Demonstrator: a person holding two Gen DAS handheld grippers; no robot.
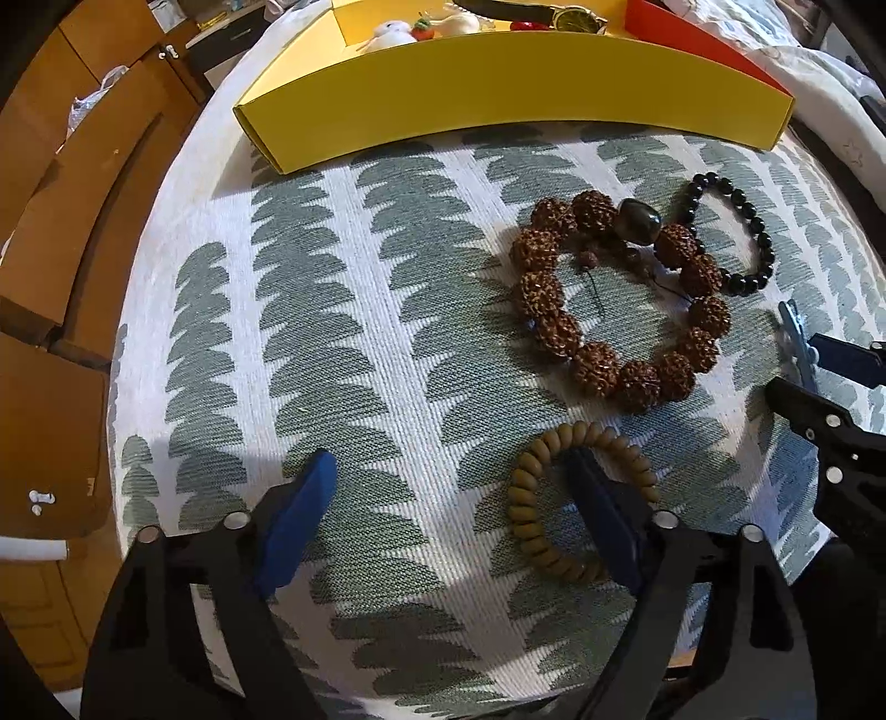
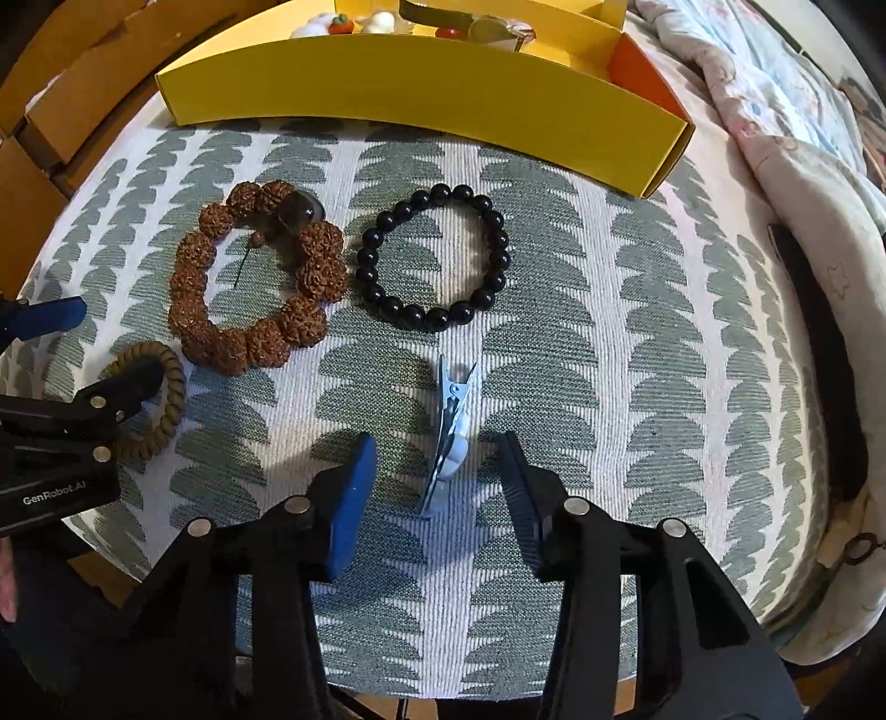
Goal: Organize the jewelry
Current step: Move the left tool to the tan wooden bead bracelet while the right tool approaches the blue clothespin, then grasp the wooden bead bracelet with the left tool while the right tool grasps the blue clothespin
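Observation:
On the leaf-patterned cloth lie a knobbly brown seed bracelet [image 1: 540, 293], a black bead bracelet [image 2: 366, 259], an olive disc-bead bracelet [image 1: 523, 498] and a light blue clip [image 2: 451, 421]. My left gripper [image 1: 449, 457] is open and points down. Its right finger stands inside the olive bracelet's loop and its left finger is outside on bare cloth. My right gripper [image 2: 434, 443] points down over the clip, which lies between its fingers with a gap on each side. A yellow box [image 2: 415, 94] stands at the far edge.
The yellow box [image 1: 498, 94] holds a watch [image 1: 559, 16] and small ornaments [image 1: 393, 33], with an orange compartment [image 2: 642, 72] at its right end. A rumpled blanket [image 2: 797, 138] lies to the right. Brown cardboard boxes [image 1: 66, 232] stand beyond the table's left edge.

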